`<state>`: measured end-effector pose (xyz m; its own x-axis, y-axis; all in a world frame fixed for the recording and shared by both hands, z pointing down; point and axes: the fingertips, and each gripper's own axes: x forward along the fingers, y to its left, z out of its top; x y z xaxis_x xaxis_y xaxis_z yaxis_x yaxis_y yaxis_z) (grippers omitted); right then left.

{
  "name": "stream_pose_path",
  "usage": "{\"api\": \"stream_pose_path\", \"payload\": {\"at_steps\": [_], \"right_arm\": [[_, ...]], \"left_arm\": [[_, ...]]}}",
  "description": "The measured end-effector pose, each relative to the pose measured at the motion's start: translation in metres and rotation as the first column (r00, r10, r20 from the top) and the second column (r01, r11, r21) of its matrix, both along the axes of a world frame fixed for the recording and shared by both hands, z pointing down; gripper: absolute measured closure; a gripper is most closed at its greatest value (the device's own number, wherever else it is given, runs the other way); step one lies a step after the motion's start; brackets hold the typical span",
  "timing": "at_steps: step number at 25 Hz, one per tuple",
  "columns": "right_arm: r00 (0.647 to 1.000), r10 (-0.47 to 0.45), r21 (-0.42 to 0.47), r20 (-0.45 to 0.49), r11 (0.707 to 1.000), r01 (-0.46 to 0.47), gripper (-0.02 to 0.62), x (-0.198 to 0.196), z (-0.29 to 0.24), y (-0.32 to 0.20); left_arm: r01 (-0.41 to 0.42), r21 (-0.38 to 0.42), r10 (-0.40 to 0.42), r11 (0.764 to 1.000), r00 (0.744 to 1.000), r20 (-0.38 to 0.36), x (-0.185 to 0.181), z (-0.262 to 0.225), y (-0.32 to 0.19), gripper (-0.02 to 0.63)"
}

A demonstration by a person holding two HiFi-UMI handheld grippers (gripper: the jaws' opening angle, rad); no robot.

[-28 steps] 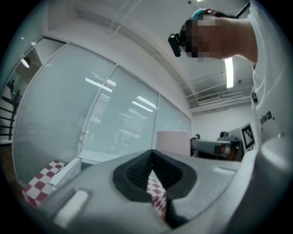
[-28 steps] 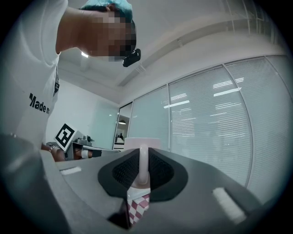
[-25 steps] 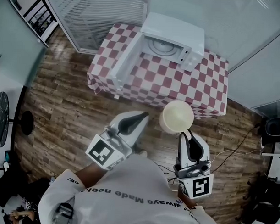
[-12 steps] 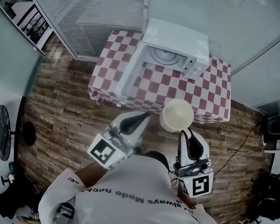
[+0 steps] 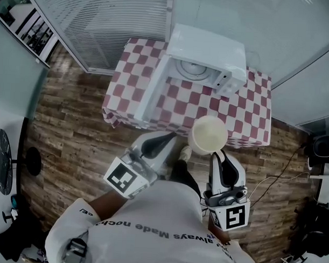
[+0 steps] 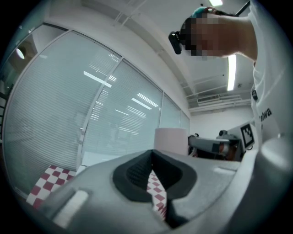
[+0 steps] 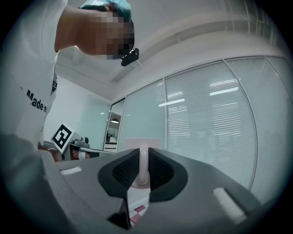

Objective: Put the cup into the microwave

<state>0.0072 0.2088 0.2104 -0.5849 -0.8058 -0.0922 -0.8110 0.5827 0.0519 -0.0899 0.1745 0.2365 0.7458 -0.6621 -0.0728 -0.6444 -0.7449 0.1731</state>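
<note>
1. Head view: the cup (image 5: 208, 135) hangs in the air over the near edge of the table (image 5: 246, 112) with the checked cloth. It is in front of the person and not yet at the microwave (image 5: 207, 51).
2. The right gripper (image 5: 219, 156) carries it. In the right gripper view the jaws are pressed together on the thin cup handle (image 7: 143, 167), and the pale body of the cup is beyond them.
3. The left gripper (image 5: 167, 137) is just beside the cup, on its left. In the left gripper view its jaws meet at the tips and nothing is between them; only the cloth shows through the small gap lower down.
4. The microwave stands at the far side of the table. Its door (image 5: 152, 90) is swung open to the left, and the round plate (image 5: 189, 64) inside is free.
5. Risk one, as I judge: the grip is on the handle only, so the cup may turn or hang down around the jaws if the arm moves fast. I cannot tell whether there is liquid inside; if there is, it could spill.
6. Risk two: the opening is low and narrow from this side. The rim of the cup may knock the frame or the edge of the door if it comes in too high or too far to the left.
7. Risk three: the idle left gripper is close to the cup, and a small drift to the right would bump it.
</note>
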Motion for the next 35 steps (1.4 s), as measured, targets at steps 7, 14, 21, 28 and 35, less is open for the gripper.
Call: {"api": "stream_pose_path", "payload": {"at_steps": [7, 14, 21, 28, 35], "right_arm": [[1.0, -0.008, 0.004, -0.005, 1.0, 0.008, 0.554, 0.007, 0.003, -0.032], [1.0, -0.021, 0.005, -0.005, 1.0, 0.021, 0.554, 0.028, 0.003, -0.08], [0.999, -0.043, 0.025, -0.009, 0.999, 0.043, 0.555, 0.058, -0.002, -0.138], [0.998, -0.059, 0.026, -0.003, 0.998, 0.059, 0.555, 0.093, -0.004, -0.189], [0.998, -0.07, 0.02, 0.008, 0.997, 0.07, 0.555, 0.125, -0.001, -0.229]], "left_arm": [[0.013, 0.009, -0.013, 1.0, 1.0, -0.003, 0.005, 0.0, -0.03, 0.601], [0.024, 0.008, -0.024, 1.0, 1.0, -0.006, 0.026, 0.002, -0.079, 0.601], [0.044, 0.044, -0.045, 0.998, 0.999, 0.013, 0.054, -0.004, -0.14, 0.601], [0.065, 0.046, -0.065, 0.997, 0.998, 0.006, 0.087, -0.013, -0.188, 0.601], [0.083, 0.046, -0.084, 0.995, 0.996, 0.018, 0.117, -0.009, -0.227, 0.601]]}}
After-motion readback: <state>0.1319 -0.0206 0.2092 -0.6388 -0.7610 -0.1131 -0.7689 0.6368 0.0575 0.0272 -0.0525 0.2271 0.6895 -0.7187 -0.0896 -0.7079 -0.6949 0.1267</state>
